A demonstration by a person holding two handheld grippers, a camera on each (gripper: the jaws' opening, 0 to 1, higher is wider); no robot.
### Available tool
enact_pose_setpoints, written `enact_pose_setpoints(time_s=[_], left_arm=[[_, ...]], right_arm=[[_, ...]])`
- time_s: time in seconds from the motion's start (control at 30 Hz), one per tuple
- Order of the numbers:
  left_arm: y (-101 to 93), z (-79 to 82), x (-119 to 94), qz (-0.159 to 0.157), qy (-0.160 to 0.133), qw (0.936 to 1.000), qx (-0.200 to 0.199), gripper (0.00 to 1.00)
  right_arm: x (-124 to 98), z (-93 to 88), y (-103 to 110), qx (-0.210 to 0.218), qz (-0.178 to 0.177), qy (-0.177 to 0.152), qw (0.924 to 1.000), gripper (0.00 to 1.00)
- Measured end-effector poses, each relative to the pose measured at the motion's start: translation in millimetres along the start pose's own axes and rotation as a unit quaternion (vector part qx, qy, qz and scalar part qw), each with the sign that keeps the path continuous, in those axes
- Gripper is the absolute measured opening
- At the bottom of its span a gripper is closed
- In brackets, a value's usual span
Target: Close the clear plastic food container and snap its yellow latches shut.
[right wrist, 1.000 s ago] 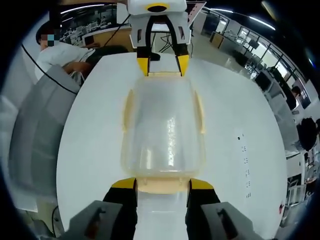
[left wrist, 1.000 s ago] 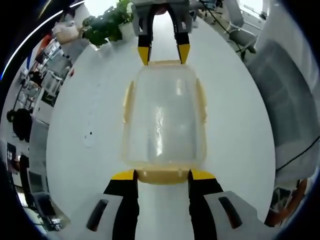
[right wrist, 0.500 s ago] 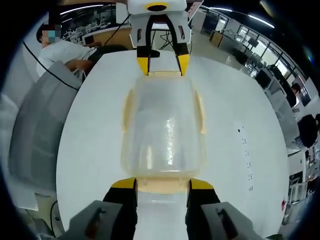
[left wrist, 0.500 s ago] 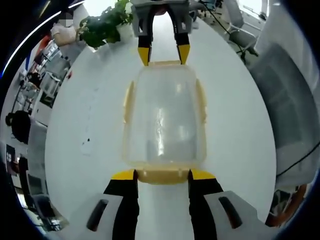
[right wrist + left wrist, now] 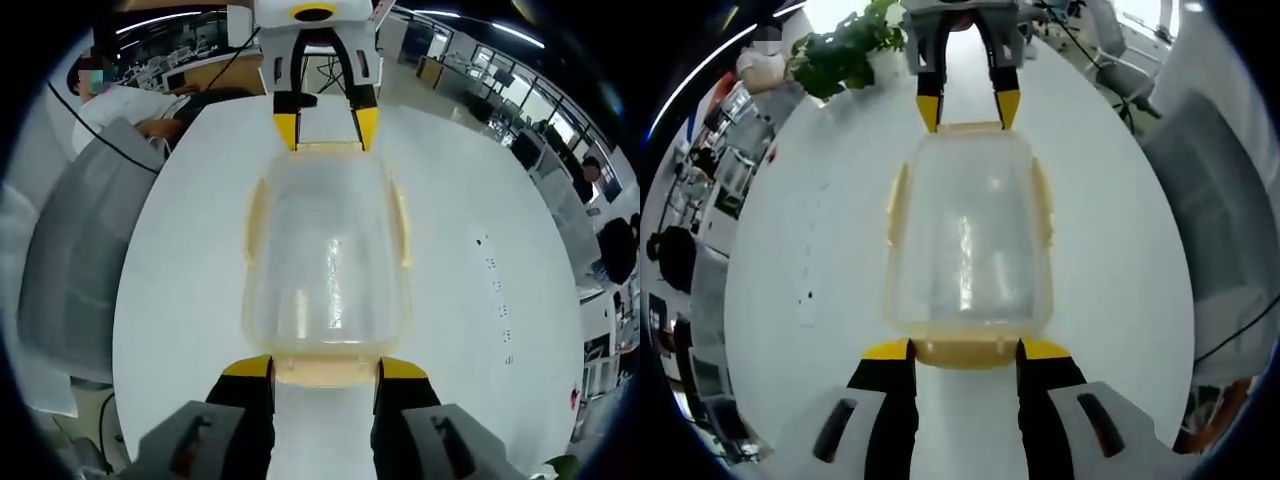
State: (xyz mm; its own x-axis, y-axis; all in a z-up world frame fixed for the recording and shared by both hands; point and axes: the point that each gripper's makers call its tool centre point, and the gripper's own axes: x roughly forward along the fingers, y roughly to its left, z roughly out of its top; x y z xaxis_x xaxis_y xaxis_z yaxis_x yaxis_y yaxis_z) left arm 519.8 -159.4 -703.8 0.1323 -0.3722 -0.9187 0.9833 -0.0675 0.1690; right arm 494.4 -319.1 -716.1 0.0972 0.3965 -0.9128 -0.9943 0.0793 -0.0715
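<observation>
So there's a big white table taking up most of both views. Clear container sits lengthwise in the middle of the frame with its lid on, yellow latches along the edges. Left hand-held gripper at the bottom centre of its view has its jaws spread either side of the near end latch, touching it. Right hand-held gripper does the same at the opposite end. A green plant is at the upper left.

I can read no text, label, brand or number anywhere; the small dark marks on the white table to my right are too tiny to read.
</observation>
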Motion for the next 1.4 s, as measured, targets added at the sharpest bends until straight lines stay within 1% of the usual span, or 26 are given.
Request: enact_pose_setpoints(time_s=[0.4, 1.4], left_arm=[[-1.0, 12.4, 11.0, -0.008, -0.004, 0.9999, 0.006, 0.37], [-1.7, 7.1, 34.1, -0.026, -0.009, 0.9996, -0.011, 0.37]], right_arm=[[2.3, -17.6, 2.3, 0.005, 0.007, 0.007, 0.9999, 0.35], [19.5, -30.3, -1.0, 0.014, 0.027, 0.018, 0.9994, 0.36]])
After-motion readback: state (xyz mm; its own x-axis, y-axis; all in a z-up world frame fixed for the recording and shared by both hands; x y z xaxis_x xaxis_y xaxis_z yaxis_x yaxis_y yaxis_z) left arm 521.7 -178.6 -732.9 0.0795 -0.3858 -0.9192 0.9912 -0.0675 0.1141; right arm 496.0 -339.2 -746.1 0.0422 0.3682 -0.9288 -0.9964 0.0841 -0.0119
